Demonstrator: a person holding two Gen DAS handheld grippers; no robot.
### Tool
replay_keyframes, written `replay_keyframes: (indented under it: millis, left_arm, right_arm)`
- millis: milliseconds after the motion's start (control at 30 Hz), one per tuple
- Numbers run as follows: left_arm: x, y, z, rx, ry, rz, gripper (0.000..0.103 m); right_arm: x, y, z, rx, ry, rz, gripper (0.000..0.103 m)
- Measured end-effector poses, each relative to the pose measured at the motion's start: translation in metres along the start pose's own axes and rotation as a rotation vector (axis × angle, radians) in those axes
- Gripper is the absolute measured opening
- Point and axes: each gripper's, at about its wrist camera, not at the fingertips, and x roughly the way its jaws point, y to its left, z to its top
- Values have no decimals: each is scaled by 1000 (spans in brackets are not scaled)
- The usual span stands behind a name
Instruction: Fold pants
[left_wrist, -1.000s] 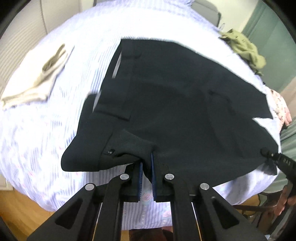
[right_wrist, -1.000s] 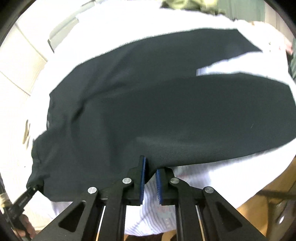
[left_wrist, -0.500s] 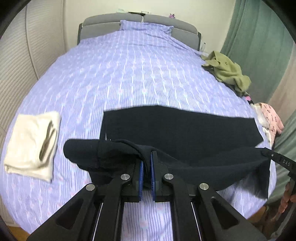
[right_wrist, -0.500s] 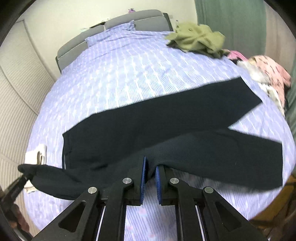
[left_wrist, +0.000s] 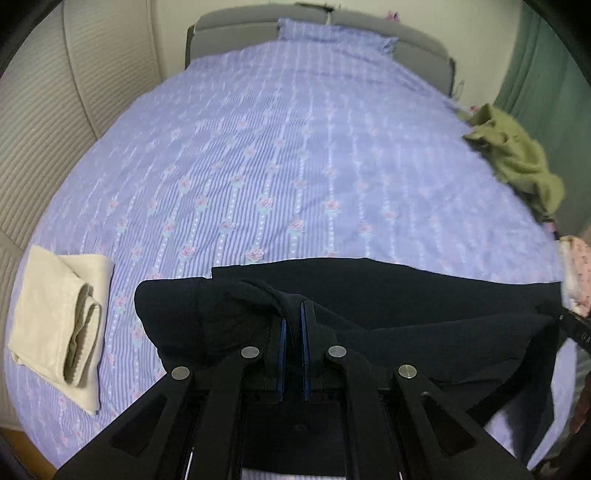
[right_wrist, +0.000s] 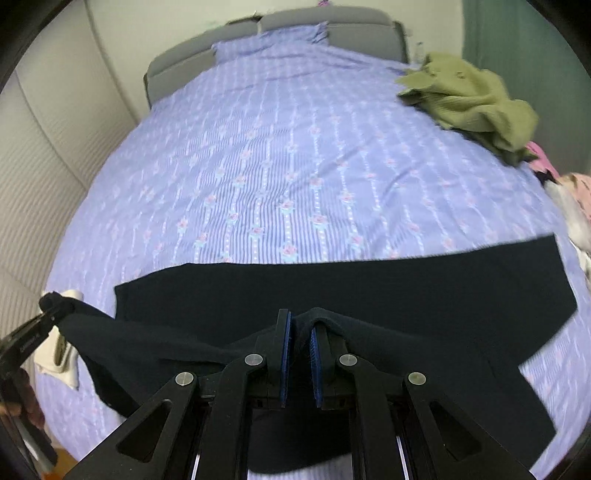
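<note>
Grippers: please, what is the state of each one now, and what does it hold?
Left gripper: shut on the pants, near the waist end.
Right gripper: shut on the pants, along one leg.

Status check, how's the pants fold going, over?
Both hand-held grippers, left and right, shut on black pants. Near edge lifted off the bed. Nothing in the way.

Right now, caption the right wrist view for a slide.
Right tool clamps black pants over a floral bed.
</note>
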Motion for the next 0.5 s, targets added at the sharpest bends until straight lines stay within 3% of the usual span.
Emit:
replay_keyframes:
  millis: [267,367,400,433,500]
  left_arm:
    - [75,-9,25,28,117,83,9]
    - [97,-12,32,48,145,126,15]
    - [101,-14,34,59,151,147,26]
    - [102,-16,36,72,146,162,44]
    - [92,-19,40,82,92,144,66]
  right_arm:
    - [85,-5,31,-56,129,-9,11]
    - [102,-4,36,-64,162,-15,12]
    - [106,-4,38,-58,179,-13,13]
    - [109,-4,40,-48,197,-7,14]
    - [110,-5,42,-24,207,15,32]
